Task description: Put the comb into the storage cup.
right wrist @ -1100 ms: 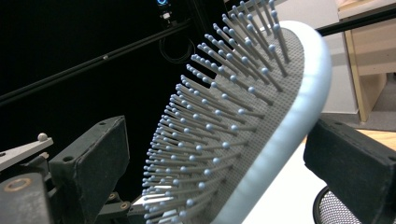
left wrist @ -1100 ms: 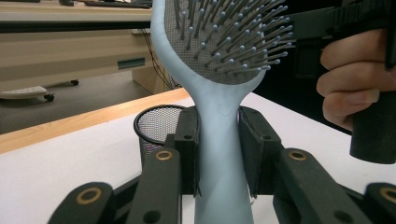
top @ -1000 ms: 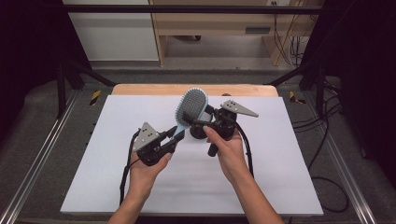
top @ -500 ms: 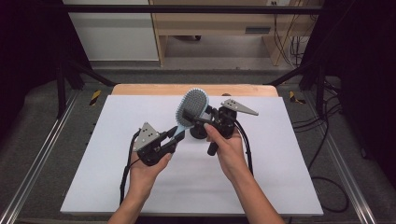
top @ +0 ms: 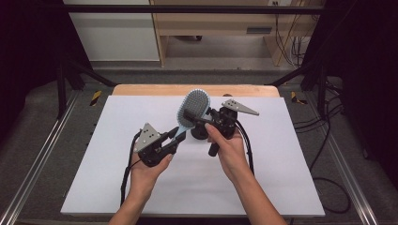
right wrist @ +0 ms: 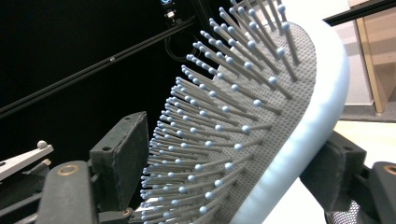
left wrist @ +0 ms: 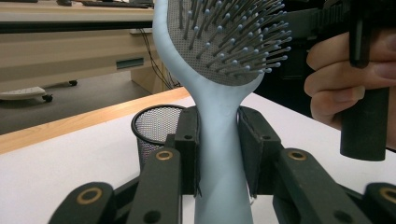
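Left gripper [top: 174,139] clamped on the pale blue hairbrush [top: 191,112] handle, both pads pressed against it in the left gripper view, as half a second ago. Brush held above the white table [top: 117,178], tilted up and away, head slightly farther right than before. Behind it, a black mesh cup [left wrist: 154,128]. Right gripper [top: 199,119] now straddling the brush head, jaws on either side, bristles between; full closure impossible to tell.

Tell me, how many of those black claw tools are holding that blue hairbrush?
2. The left gripper clamps the hairbrush by its handle; the right gripper is closed on its bristled head.
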Demonstrator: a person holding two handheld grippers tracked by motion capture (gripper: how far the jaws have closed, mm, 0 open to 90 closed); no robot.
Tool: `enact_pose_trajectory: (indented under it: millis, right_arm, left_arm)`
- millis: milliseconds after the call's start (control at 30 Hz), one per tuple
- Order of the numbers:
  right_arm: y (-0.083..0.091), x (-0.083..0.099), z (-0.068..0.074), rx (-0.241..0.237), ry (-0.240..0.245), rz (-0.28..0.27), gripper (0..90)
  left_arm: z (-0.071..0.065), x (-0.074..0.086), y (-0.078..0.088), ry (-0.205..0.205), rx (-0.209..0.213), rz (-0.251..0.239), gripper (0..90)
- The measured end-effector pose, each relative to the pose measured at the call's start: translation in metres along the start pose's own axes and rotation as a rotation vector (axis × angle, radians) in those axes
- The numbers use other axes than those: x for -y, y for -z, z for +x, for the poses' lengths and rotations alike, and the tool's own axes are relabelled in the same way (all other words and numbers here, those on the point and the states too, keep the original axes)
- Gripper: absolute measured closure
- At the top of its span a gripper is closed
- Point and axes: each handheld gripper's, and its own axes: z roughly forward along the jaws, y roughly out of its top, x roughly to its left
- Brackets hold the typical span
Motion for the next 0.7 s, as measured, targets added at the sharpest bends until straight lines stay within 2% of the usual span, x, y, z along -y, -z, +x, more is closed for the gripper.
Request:
enact_pose_trajectory:
  millis: [700]
  right_arm:
    - [0.0001, -0.002, -0.0057, -0.015, -0.041, -0.013, 28.3]
  left_arm:
    - [0.0009, 0.0, 0.001, 0.001, 0.001, -0.003, 70.3]
